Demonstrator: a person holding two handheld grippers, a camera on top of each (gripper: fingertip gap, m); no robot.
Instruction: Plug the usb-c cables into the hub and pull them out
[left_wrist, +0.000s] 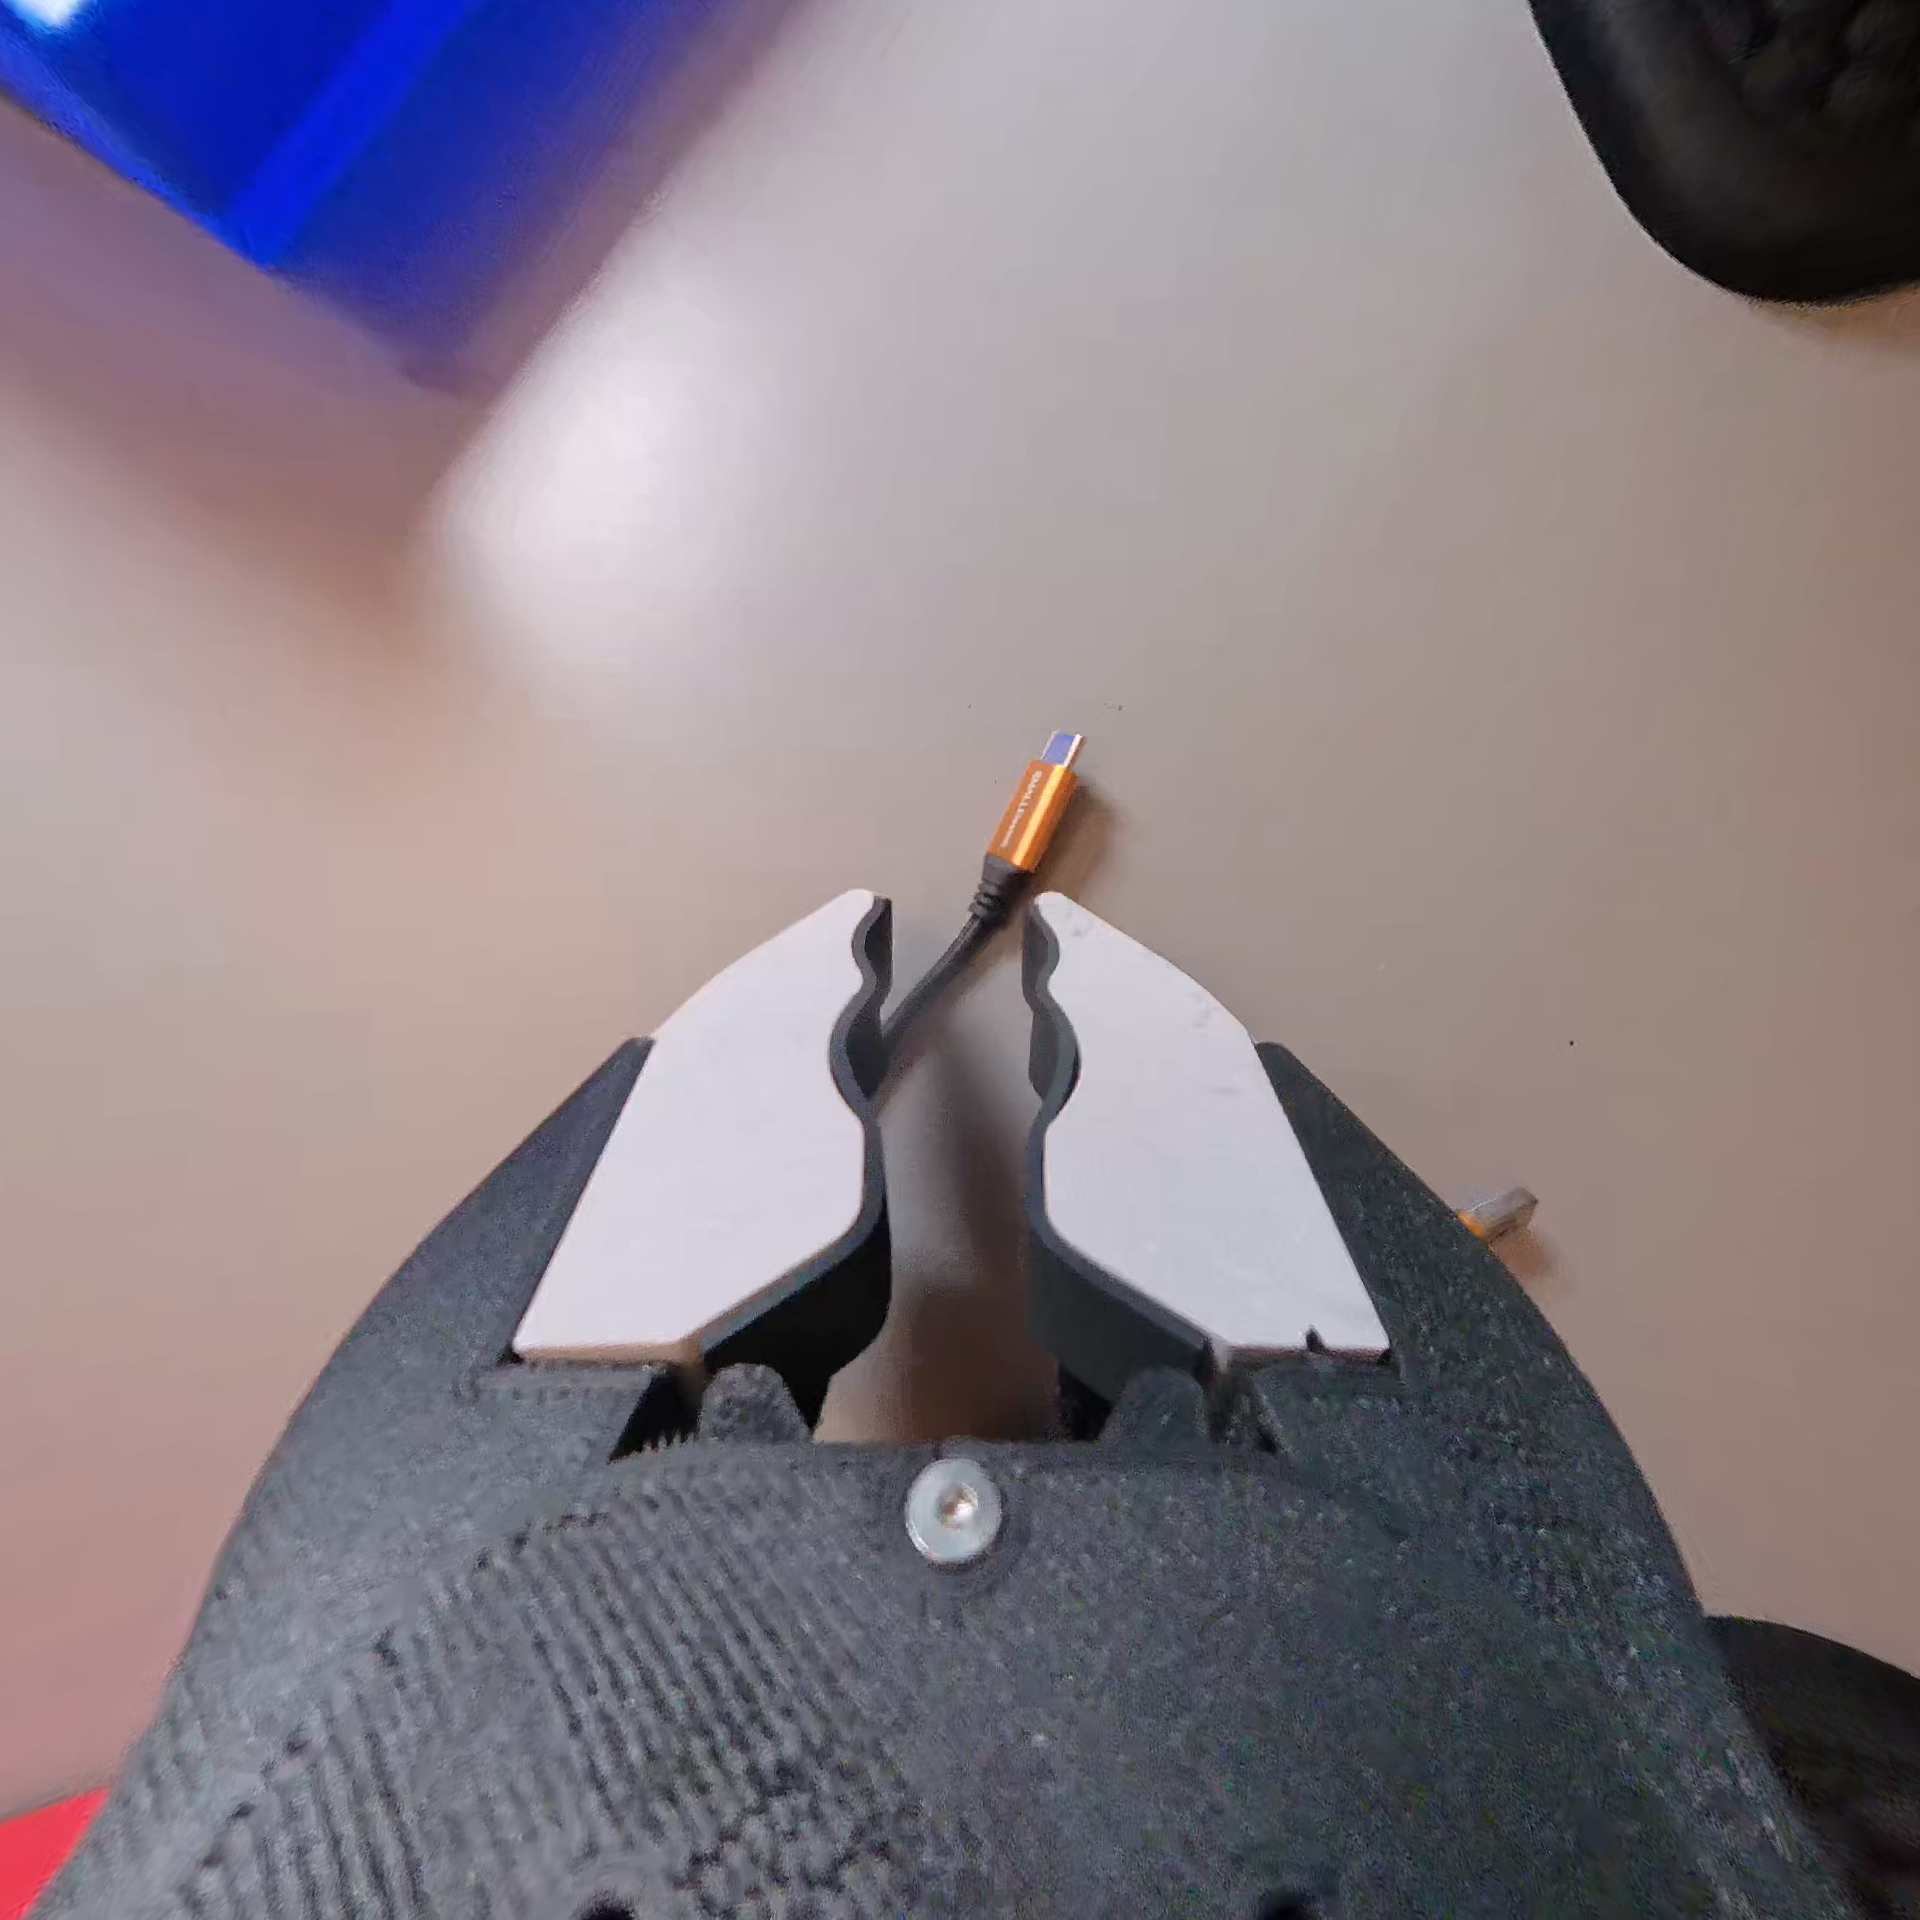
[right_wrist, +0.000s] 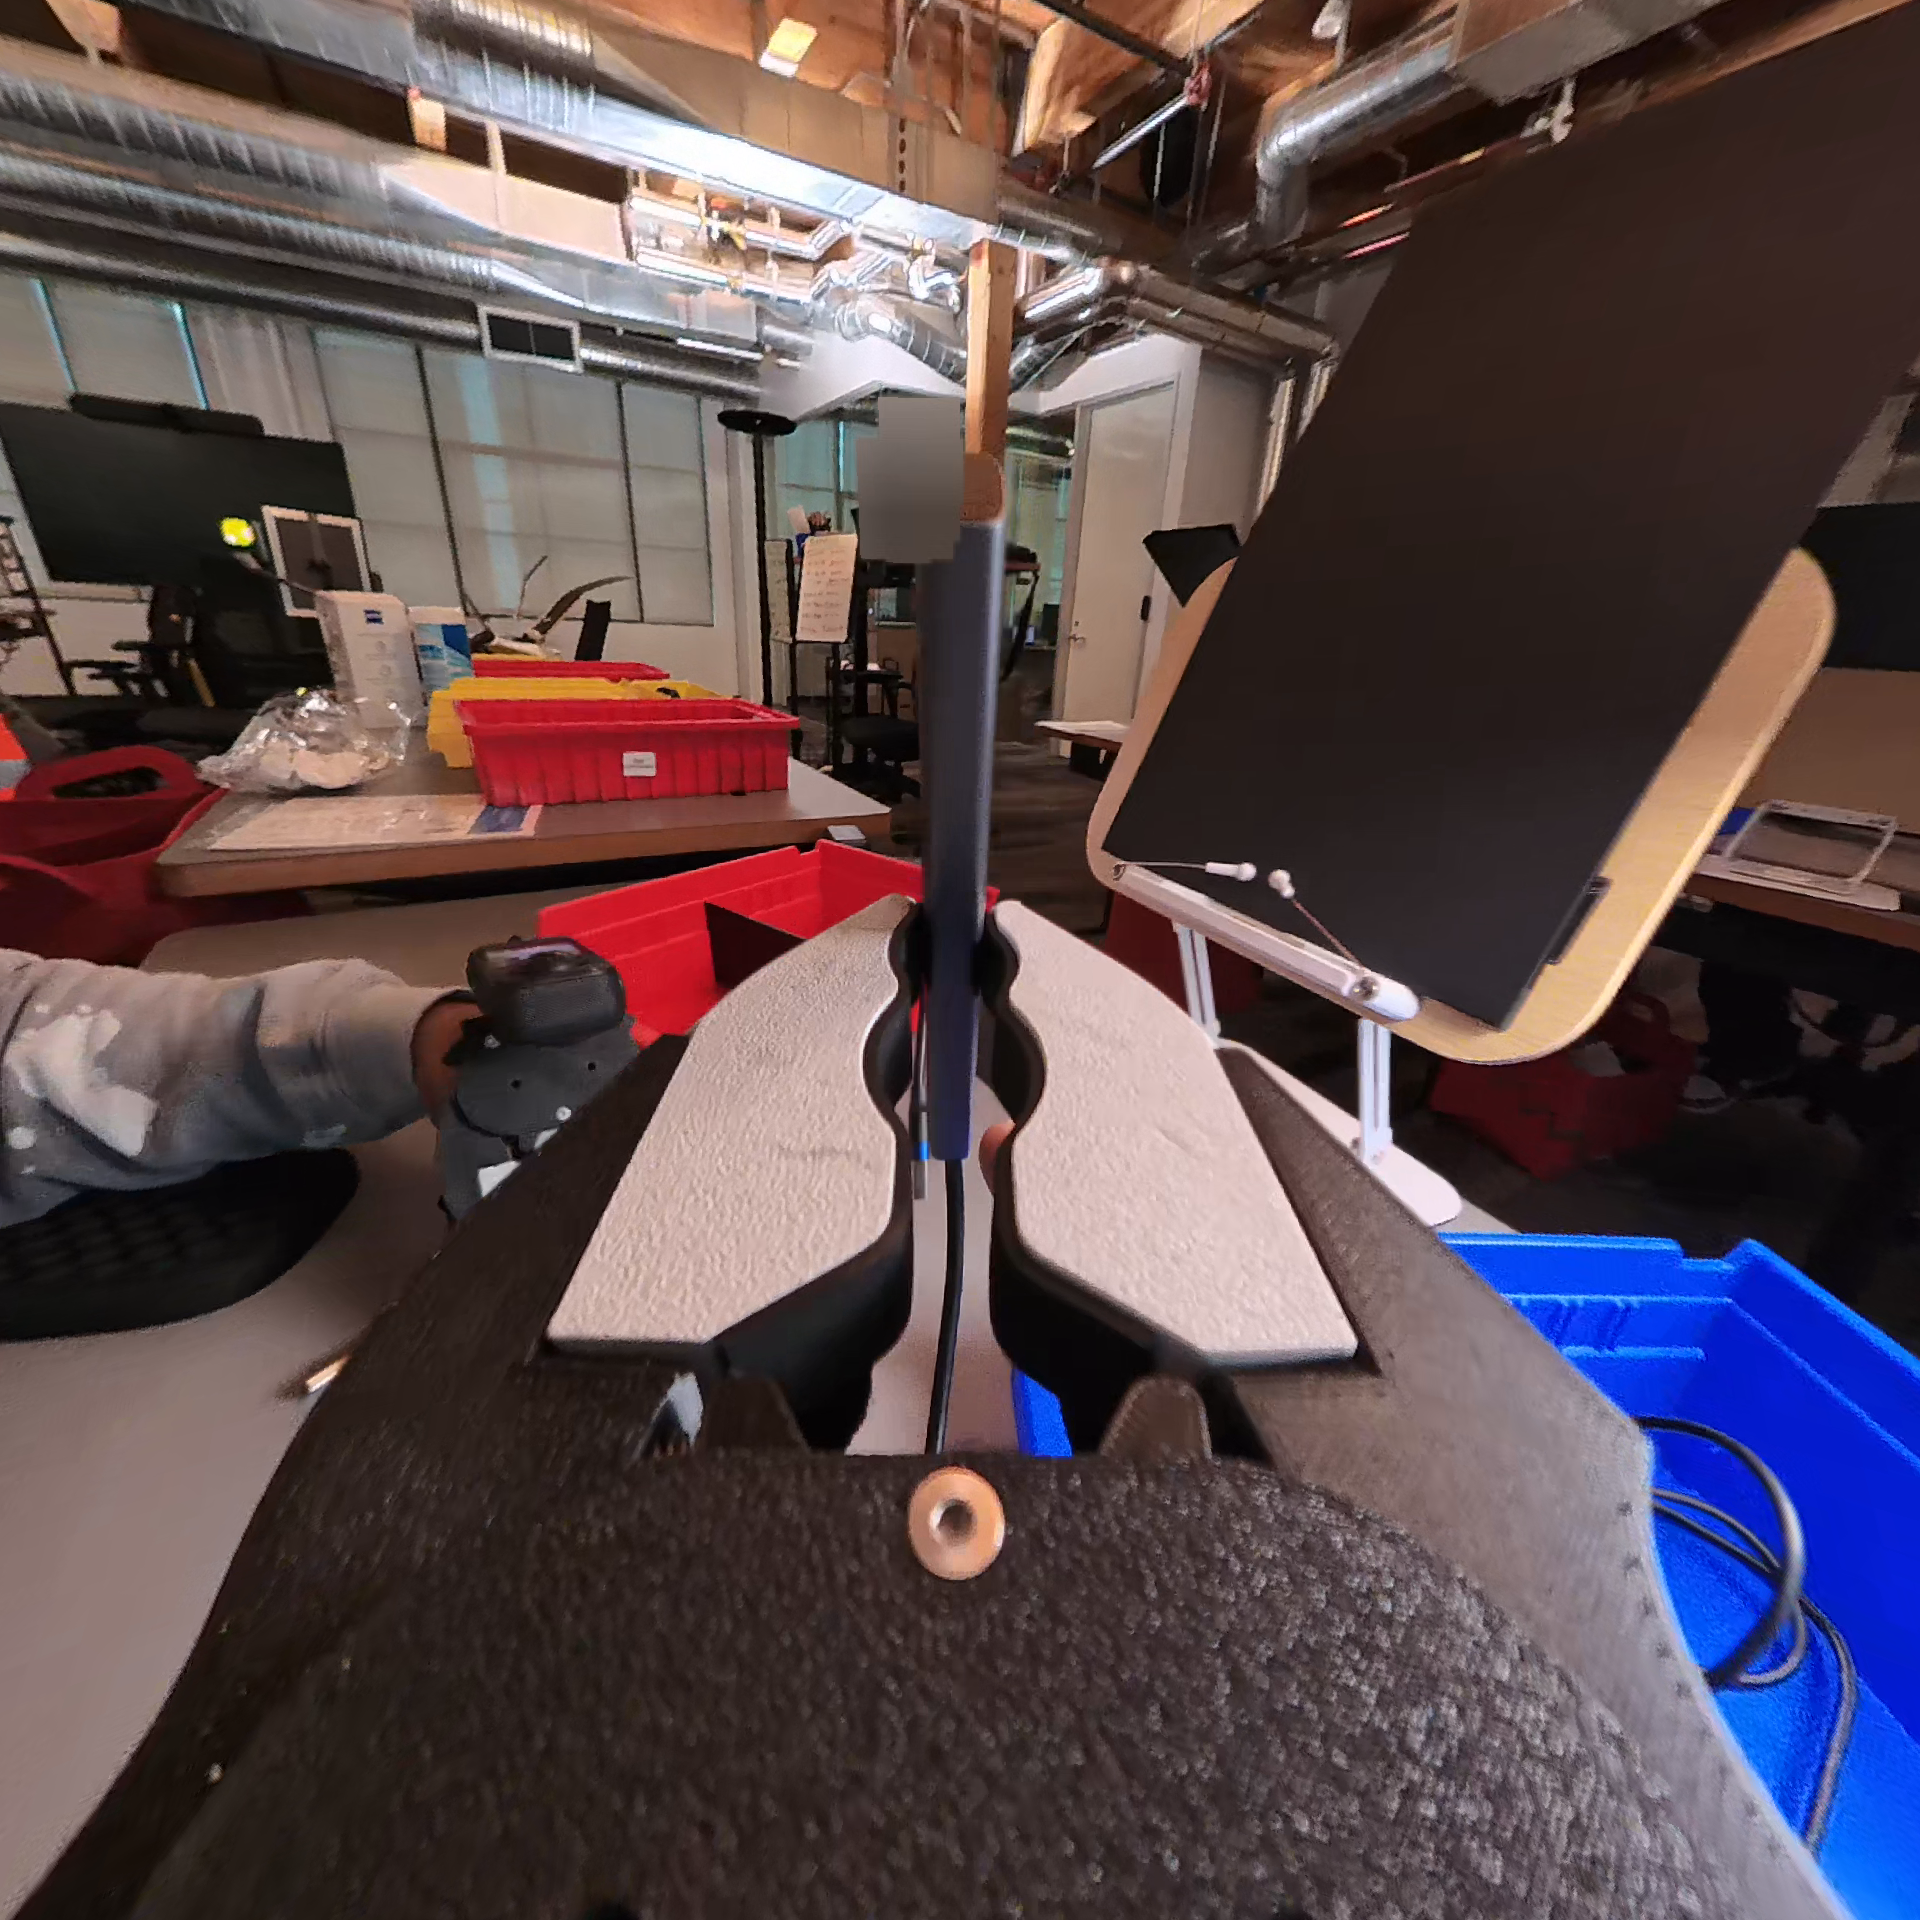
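Left claw hangs over the worktop with its jaws apart, gripping nothing; the black cable runs up between the fingers, touching the left one, and its orange plug lies flat on the worktop just beyond the tips. Right claw is closed on the dark slim hub, holding it upright on end, its own lead dropping down between the fingers. A blue bin sits to the right. If the left claw closes where it is, it would likely pinch cord rather than plug, leaving the plug free to droop and miss the port. The hub could also twist in its narrow grip under insertion force.
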